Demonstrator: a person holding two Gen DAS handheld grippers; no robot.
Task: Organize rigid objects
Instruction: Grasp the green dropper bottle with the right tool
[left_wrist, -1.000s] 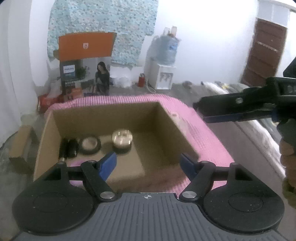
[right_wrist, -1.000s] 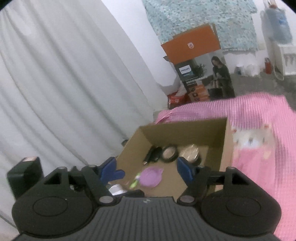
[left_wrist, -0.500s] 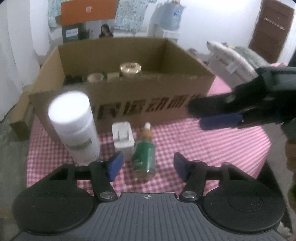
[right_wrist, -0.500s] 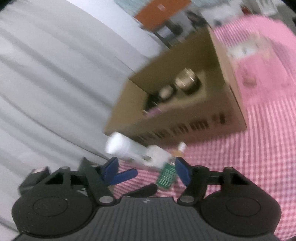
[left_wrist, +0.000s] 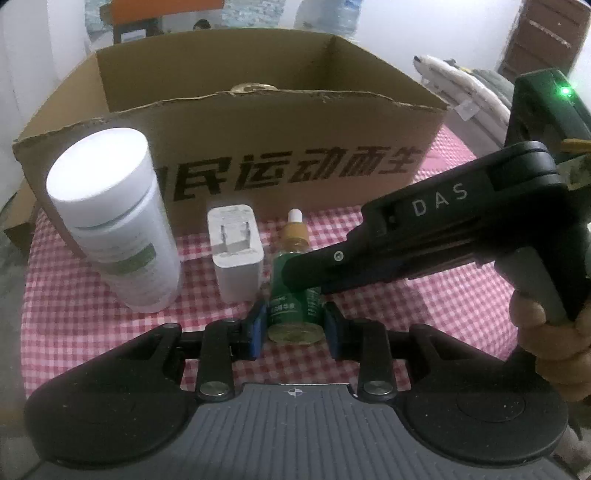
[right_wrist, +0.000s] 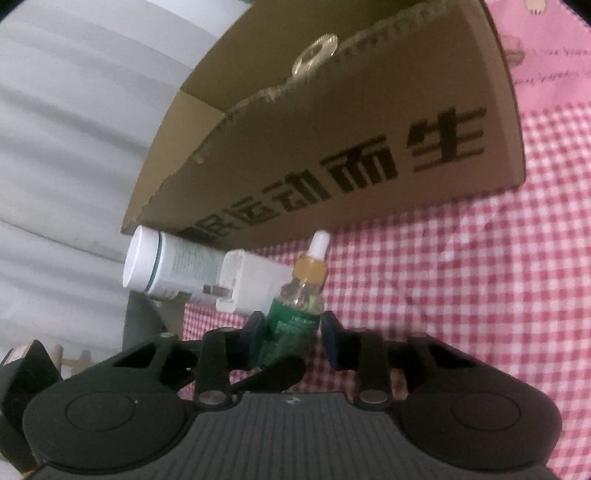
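A green dropper bottle (left_wrist: 290, 306) (right_wrist: 295, 317) with an amber neck and white tip lies on the red checked cloth (left_wrist: 92, 314), tip toward the cardboard box (left_wrist: 295, 166) (right_wrist: 332, 129). My left gripper (left_wrist: 293, 326) is closing, and its blue pads meet the bottle's sides near the gold base. My right gripper (left_wrist: 295, 273) (right_wrist: 290, 334) reaches in from the right over the same bottle. Its jaws are closing too, with the bottle between them and a sliver of gap at one pad.
A white lidded bottle (left_wrist: 122, 240) and a white plug charger (left_wrist: 236, 243) stand left of the dropper bottle, in front of the box. A gold lid (left_wrist: 253, 88) shows over the box's front wall. A hand (left_wrist: 546, 332) holds the right gripper. White curtain hangs at the left.
Both grippers came down from above the open box to the cloth in front of it. Their jaws narrowed from wide to close around the green dropper bottle, and the right one rolled.
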